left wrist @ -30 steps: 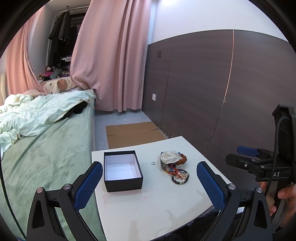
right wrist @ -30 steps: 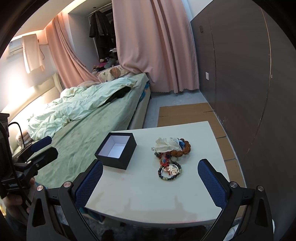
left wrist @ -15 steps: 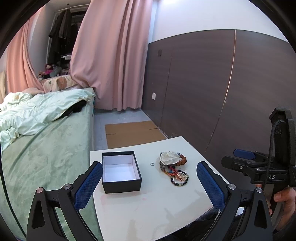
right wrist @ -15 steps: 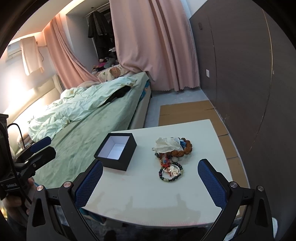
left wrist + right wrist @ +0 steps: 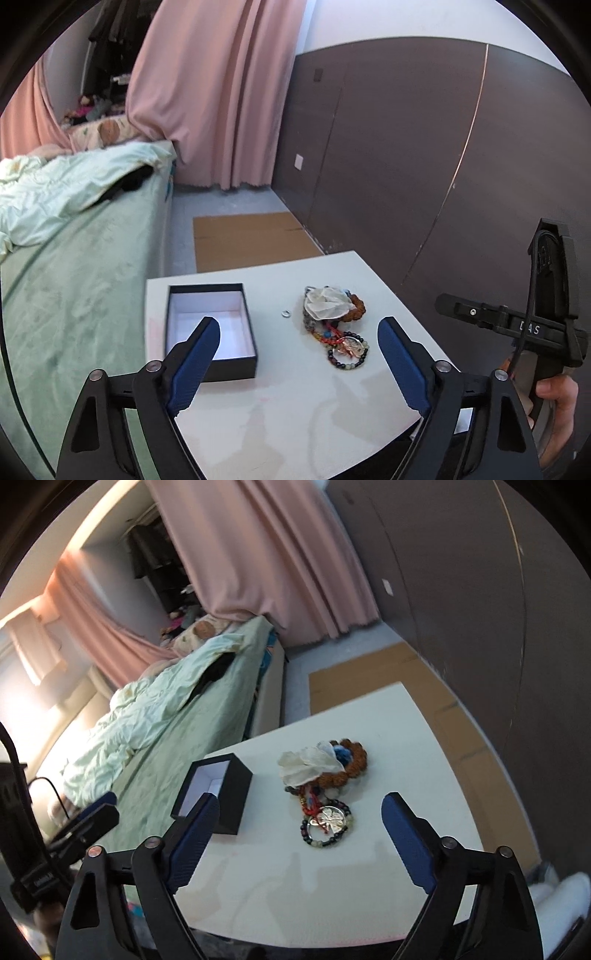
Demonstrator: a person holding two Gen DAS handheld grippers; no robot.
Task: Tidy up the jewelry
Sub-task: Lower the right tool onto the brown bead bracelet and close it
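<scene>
An open black box [image 5: 210, 321] with a white lining sits on the left of the white table [image 5: 295, 398]. Right of it lies a small silver ring [image 5: 285, 314], then a heap of bead bracelets [image 5: 334, 325] under a white cloth [image 5: 327, 302]. A dark bead bracelet with a pendant [image 5: 327, 825] is at the heap's near end. My left gripper [image 5: 299, 326] hovers before the box and ring, its jaws closing with nothing between them. My right gripper [image 5: 301, 801] hovers in front of the heap, jaws also closing on nothing. The box [image 5: 218, 794] lies to its left.
A bed [image 5: 74, 280] with a green cover and crumpled quilt runs along the table's left side. Flat cardboard [image 5: 251, 236] lies on the floor beyond the table. A dark panelled wall [image 5: 406, 166] stands on the right, pink curtains [image 5: 221, 92] behind.
Both grippers have come nearer to the table and lower, so box and jewelry look bigger. Each pair of blue fingers has drawn in a little. The right view has rolled.
</scene>
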